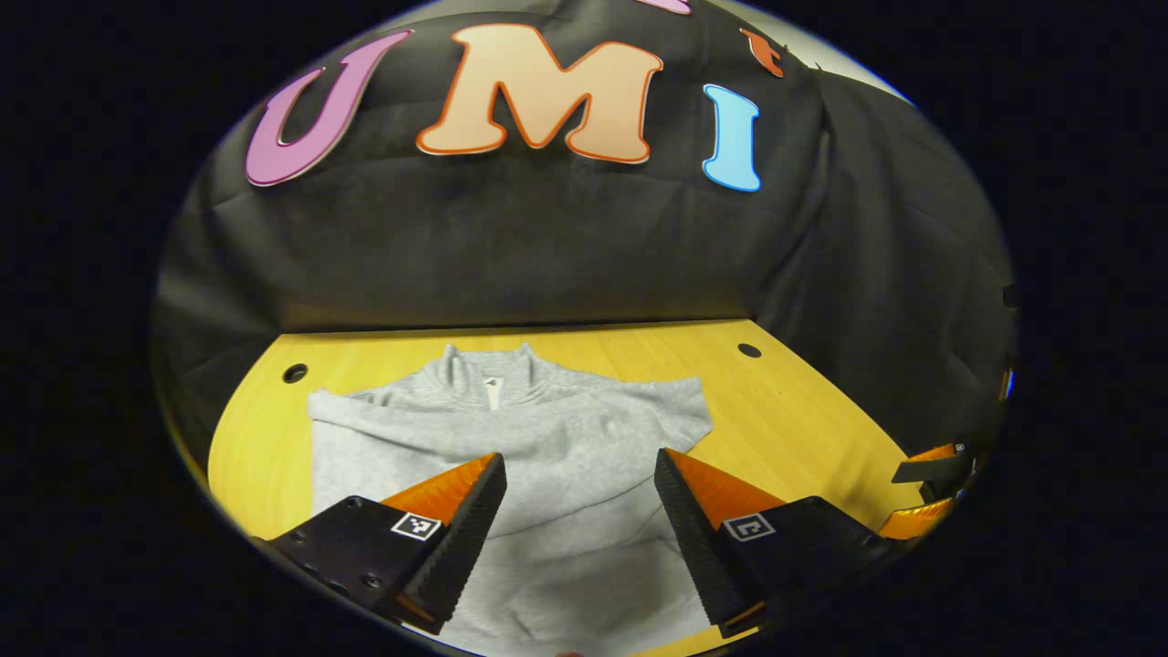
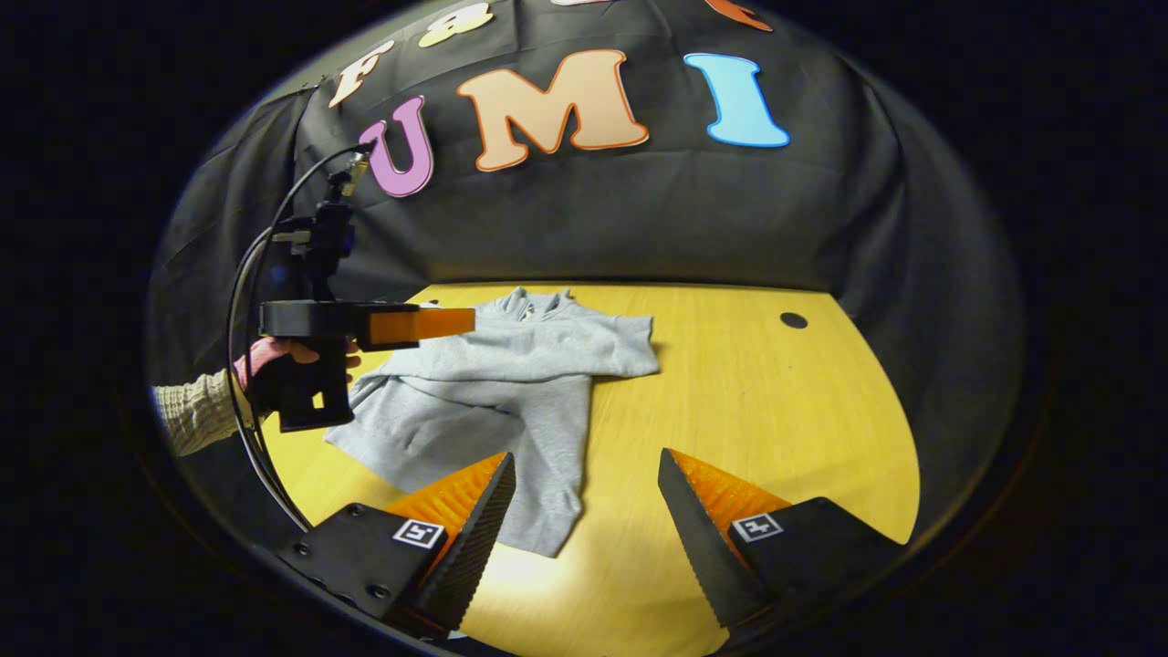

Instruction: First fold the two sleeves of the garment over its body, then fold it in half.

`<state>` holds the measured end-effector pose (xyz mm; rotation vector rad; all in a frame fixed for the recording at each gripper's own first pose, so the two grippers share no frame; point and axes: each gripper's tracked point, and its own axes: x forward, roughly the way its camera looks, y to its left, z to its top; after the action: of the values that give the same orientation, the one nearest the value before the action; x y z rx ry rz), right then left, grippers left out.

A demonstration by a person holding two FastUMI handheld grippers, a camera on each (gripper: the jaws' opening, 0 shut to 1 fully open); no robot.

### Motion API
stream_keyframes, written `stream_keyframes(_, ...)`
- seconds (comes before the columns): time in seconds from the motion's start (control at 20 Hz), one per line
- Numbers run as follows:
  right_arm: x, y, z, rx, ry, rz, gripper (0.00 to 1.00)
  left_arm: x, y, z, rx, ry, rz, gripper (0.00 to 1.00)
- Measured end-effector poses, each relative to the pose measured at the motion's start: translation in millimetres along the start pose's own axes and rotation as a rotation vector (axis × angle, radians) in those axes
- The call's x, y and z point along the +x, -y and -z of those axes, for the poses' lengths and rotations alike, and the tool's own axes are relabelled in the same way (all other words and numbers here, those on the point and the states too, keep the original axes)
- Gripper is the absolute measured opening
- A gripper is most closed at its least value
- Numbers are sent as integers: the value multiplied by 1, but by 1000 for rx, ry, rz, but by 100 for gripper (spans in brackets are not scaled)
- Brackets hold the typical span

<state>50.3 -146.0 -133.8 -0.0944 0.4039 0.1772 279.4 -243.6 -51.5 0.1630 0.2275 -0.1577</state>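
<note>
The grey sweatshirt (image 1: 511, 438) lies flat on the yellow table (image 1: 803, 411), collar toward the wall; both sleeves seem folded over its body, so the halving fold is left. The left gripper (image 1: 579, 497) and right gripper (image 2: 584, 497) hover spread wide, holding nothing. Its neck label (image 1: 493, 392) is unreadable

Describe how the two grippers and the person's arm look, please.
Each gripper, left gripper and right gripper, has two wedge-shaped fingers with ridged inner faces on black blocky bases; each base carries a small square black-and-white marker. In the right gripper view, the left gripper has a black pistol-style handle, a mast on top and black cables looping down. The sleeve is a ribbed beige knit.
</note>
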Motion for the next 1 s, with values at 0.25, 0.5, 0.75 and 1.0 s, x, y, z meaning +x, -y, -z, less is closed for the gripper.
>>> stream_keyframes(0.25,15,-33,30,-21,-55,-9,95,-68,-58,41,10,-40,-70,96)
stream_keyframes(0.5,30,-47,69,-27,-142,25,95,-120,-101,115,-37,-161,-129,96)
stream_keyframes(0.75,40,-45,98,-28,-200,82,98,-142,-130,177,-101,-254,-170,96)
stream_keyframes(1.0,56,-44,106,-23,-218,130,98,-137,-143,203,-139,-289,-182,96)
